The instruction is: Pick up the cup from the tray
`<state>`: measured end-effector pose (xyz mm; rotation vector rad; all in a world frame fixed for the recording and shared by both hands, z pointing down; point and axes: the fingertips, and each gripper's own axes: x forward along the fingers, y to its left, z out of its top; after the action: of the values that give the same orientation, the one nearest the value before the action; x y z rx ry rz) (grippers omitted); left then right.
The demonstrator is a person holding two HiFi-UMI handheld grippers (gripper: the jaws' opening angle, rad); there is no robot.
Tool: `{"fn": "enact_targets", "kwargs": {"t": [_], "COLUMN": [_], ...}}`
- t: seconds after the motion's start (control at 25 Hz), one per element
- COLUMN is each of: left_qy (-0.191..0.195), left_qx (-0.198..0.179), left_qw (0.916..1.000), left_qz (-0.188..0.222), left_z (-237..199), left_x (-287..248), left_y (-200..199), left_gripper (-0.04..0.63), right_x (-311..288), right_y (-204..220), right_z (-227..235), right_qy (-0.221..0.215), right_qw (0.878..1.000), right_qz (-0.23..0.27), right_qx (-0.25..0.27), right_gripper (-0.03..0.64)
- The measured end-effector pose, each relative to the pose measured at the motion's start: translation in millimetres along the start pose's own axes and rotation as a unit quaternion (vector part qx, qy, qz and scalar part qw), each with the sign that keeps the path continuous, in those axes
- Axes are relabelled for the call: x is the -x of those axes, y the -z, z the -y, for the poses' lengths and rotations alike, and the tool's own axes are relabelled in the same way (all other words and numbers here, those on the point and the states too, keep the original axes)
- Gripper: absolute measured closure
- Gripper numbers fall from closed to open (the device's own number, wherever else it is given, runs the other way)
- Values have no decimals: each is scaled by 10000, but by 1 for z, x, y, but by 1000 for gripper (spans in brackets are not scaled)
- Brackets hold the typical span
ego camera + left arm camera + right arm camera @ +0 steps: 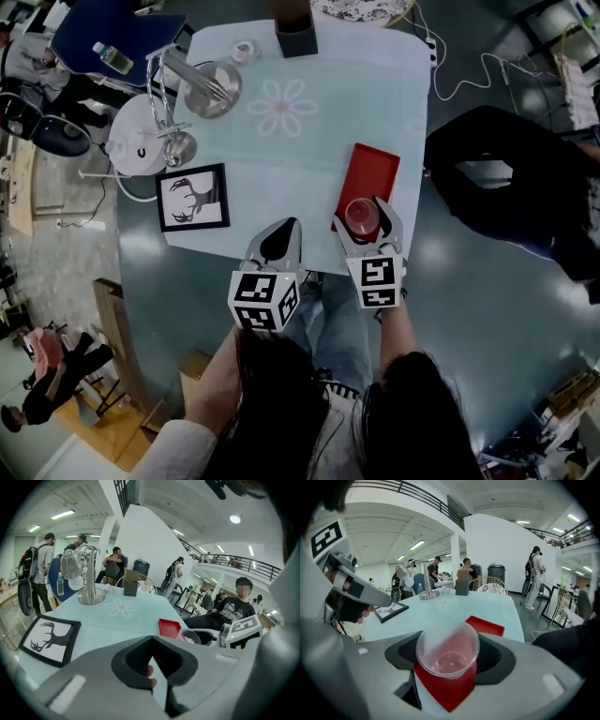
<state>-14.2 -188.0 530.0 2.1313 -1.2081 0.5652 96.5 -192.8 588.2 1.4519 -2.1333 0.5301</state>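
A clear plastic cup sits between the jaws of my right gripper, over the near end of the red tray on the pale table. In the right gripper view both dark pads press the sides of the cup, and the tray runs away beneath it. The cup looks empty. My left gripper is shut with nothing in it, at the table's front edge left of the tray. In the left gripper view its jaws meet at the tips, with the tray and cup to their right.
A framed deer picture lies at the front left. A metal lamp and a white round object stand at the far left, a dark box at the far edge. A person in black sits at the right.
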Motion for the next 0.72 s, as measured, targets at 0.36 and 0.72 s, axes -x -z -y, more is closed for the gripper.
{"fn": "enact_targets", "kwargs": {"t": [0.36, 0.72], "left_qy": [15, -248], "left_qx": [121, -297], "left_qw": [9999, 9991], "left_qz": [78, 170], "left_z": [1, -20], "left_x": [7, 24], "left_y": [-1, 1], "left_gripper": [595, 595], "right_x": [16, 4], "right_y": [-30, -50], "right_z": [-20, -55], "right_qy": [-32, -299], "right_qw": [9996, 9989], "right_qz": [272, 358], "right_qx": [-49, 81], "right_gripper": [272, 273]}}
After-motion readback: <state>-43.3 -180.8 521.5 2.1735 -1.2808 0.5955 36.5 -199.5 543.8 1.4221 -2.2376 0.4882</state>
